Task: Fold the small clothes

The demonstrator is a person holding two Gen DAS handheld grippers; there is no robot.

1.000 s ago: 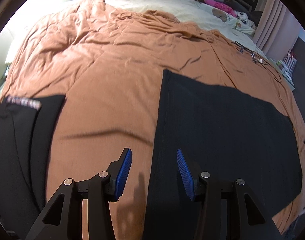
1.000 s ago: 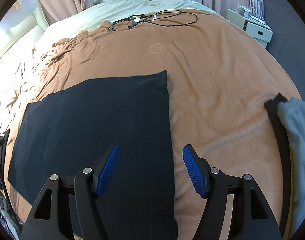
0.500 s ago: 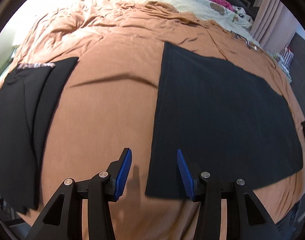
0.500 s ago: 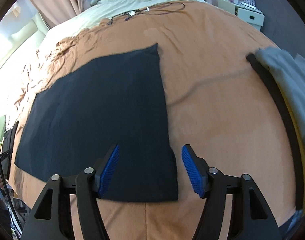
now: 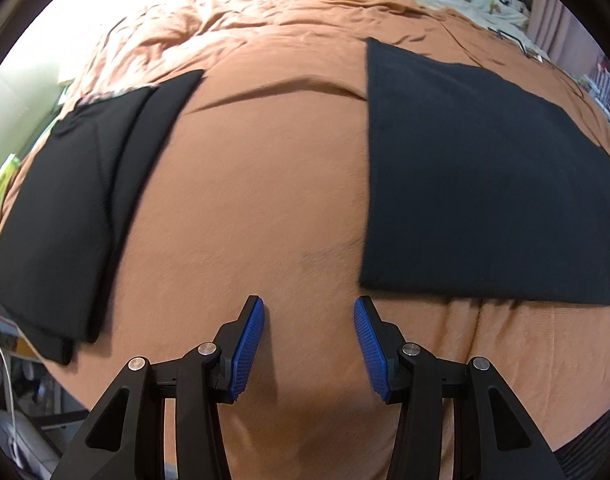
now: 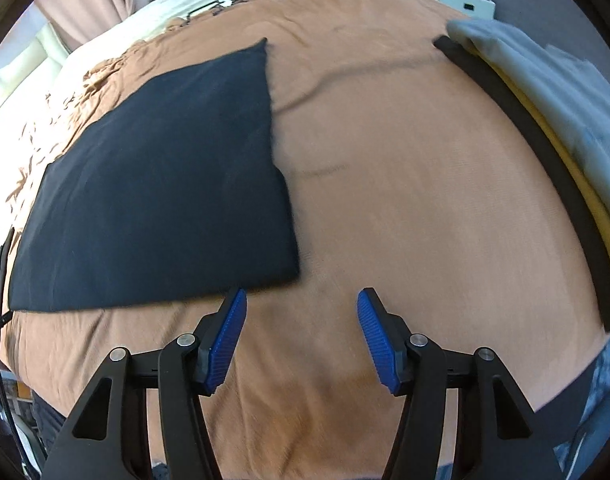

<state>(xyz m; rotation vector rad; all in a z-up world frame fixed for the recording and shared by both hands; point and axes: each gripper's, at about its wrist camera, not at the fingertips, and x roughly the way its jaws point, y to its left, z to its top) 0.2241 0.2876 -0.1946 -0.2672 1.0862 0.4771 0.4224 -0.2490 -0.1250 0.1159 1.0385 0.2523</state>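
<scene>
Both grippers empty, fingers spread: left gripper (image 5: 308,324), right gripper (image 6: 301,316) above bare bedspread (image 5: 257,200). Dark cloth (image 5: 477,184) lies flat mid-bed, likely folded and smoothed. Black folded pile (image 5: 65,208) parked aside left; grey stack (image 6: 545,92) right, cut off. Layers indistinct.

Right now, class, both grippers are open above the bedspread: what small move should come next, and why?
Probably bring the left gripper forward and right to the dark cloth's near corner; the cloth lies flat and unfolded, and both grippers hold nothing.
</scene>
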